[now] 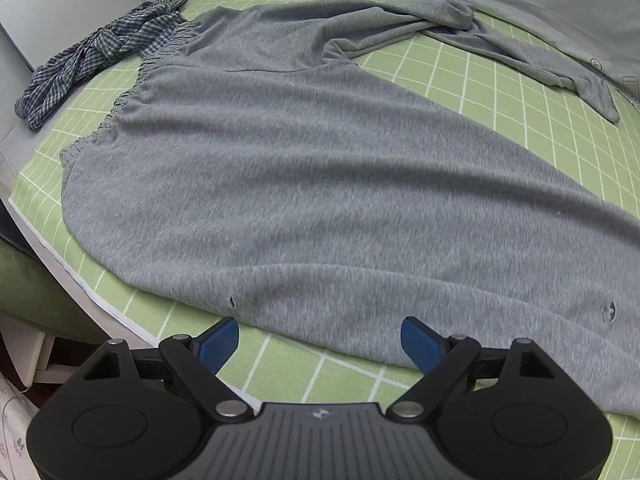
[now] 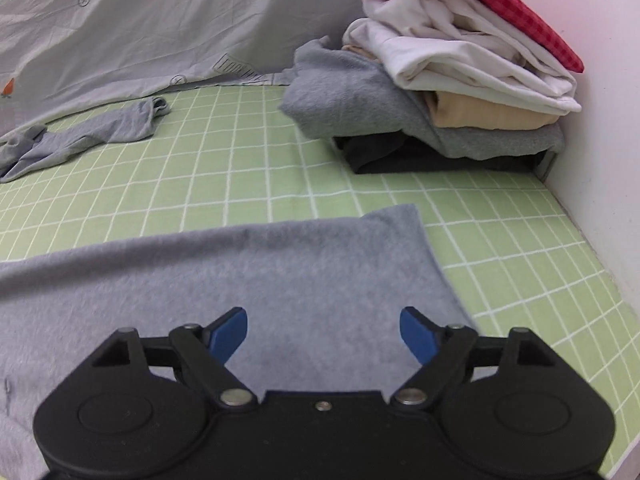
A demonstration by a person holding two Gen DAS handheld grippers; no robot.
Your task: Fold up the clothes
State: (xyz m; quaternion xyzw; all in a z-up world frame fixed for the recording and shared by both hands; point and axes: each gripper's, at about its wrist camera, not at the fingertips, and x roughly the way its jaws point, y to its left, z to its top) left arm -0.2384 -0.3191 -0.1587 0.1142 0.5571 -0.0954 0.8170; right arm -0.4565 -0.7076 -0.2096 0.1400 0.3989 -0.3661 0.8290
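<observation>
The grey trousers (image 1: 320, 184) run off the right edge of the left wrist view, so their full length cannot be seen there; in the right wrist view the near part of the grey cloth (image 2: 240, 280) is blurred and cut off at the left and bottom. The lower layers of the folded pile (image 2: 452, 92) are partly hidden under the white and red pieces on top.

The left gripper (image 1: 320, 340) has its jaws wide apart with nothing between them, hovering over the near hem, where bare green grid mat (image 1: 280, 368) shows just ahead of the fingers. The right gripper (image 2: 323, 334) is likewise spread, empty, above the cloth. Beyond it lies a broad open stretch of mat, bounded to the right by a white wall (image 2: 600, 160).

The trousers lie mostly flat ahead of both grippers, elastic waistband to the far left, one leg twisted at the far side. A checked garment (image 1: 100, 56) lies crumpled beyond the waistband.
</observation>
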